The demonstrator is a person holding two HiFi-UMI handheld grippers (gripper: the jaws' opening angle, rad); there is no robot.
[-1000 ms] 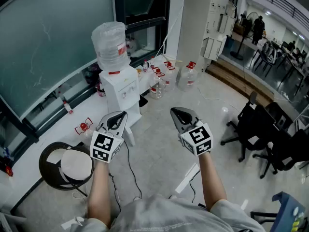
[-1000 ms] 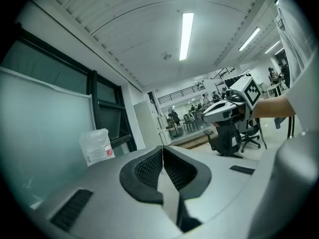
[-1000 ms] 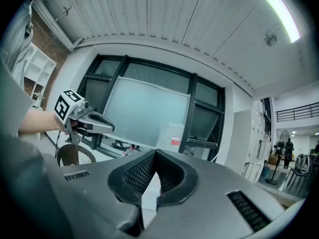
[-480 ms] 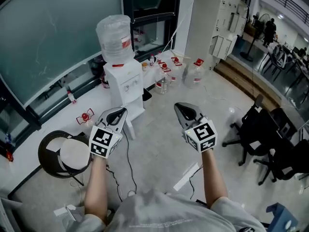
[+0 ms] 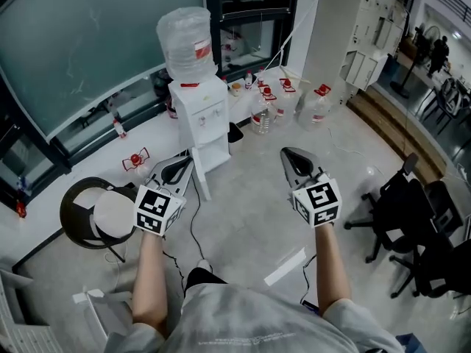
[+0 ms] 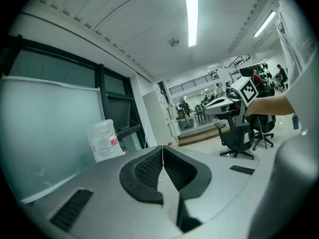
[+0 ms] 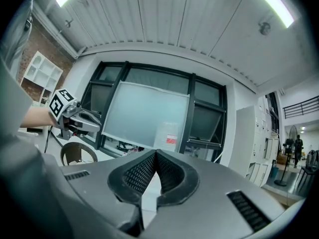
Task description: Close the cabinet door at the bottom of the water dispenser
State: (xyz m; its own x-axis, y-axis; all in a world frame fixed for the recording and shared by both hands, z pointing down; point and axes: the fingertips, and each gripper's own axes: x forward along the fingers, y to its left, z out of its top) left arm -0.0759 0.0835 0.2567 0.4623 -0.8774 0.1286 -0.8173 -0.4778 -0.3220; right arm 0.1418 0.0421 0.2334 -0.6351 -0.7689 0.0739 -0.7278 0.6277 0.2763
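Left claw [image 5: 180, 169] and right claw [image 5: 291, 155] are clenched, empty, over the floor [image 5: 243, 226]; ahead stands the water dispenser [image 5: 202, 112], cabinet door [image 5: 200, 176] open, capped jugs [image 5: 266, 110] beside. Left gripper view: jaws pressed together, bottle [image 6: 104, 139] beyond. Right gripper view: likewise, round chair [image 7: 79, 154] left.

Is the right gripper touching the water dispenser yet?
Apart. The head view shows a stretch of floor between the right gripper, jaws shut and empty, and the water dispenser.
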